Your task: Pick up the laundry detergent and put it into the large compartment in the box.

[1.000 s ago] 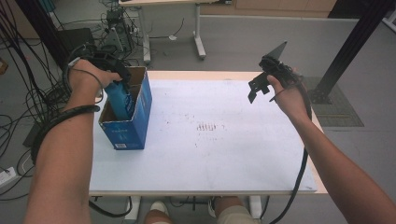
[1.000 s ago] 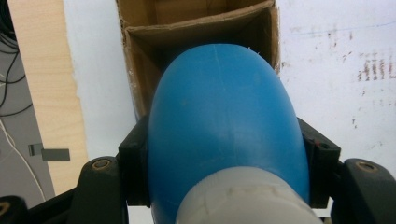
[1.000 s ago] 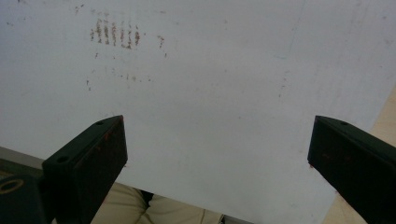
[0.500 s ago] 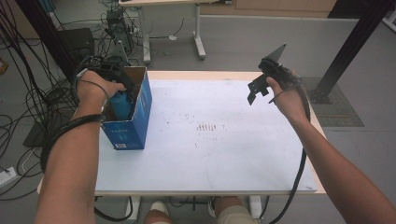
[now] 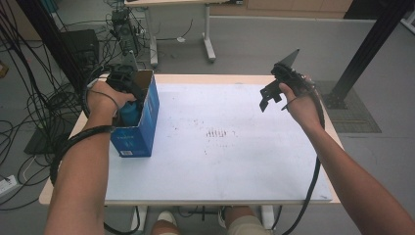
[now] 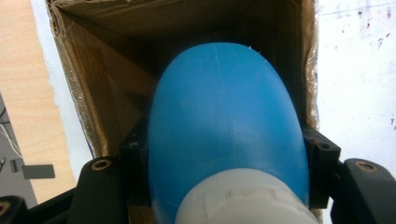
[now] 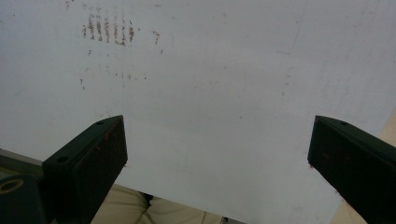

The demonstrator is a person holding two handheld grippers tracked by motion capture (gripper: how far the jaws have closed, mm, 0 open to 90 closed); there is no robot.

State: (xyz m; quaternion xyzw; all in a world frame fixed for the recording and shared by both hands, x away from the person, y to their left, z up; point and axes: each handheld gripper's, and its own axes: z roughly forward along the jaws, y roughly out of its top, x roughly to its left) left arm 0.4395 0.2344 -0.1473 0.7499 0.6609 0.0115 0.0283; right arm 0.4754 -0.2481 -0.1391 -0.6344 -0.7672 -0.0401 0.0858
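**Blue bottle held inside the open carton, right gripper raised and spread**

At about nine o'clock on the white tabletop (image 5: 220,161), near its left edge, stands a tall open-topped cardboard carton with blue printed sides (image 5: 142,129). The left gripper (image 5: 128,93) reaches down into the carton's open mouth from above, the left hand (image 5: 103,97) wrapped around its body. In the left gripper view its two black jaws sit pressed against either side of a rounded blue plastic bottle with a white cap (image 6: 226,126); the cap end lies nearest the camera at six o'clock, and the blue body points away towards twelve o'clock, into the brown cardboard interior (image 6: 109,79). The bottle is inside the carton; whether its far end touches the bottom cannot be told. From the high view only a patch of the bottle's blue shows, just below the gripper.

The right gripper (image 5: 274,95) is held in the air above the table at about two o'clock, well apart from the carton, gripped by the right hand (image 5: 301,105). In the right gripper view its jaws stand wide apart with nothing between them, looking down on the bare white surface and a small cluster of reddish-brown marks (image 7: 108,29) at roughly eleven o'clock. The same marks lie near the table's centre in the high view. A black cable (image 5: 306,196) trails down from the right forearm.
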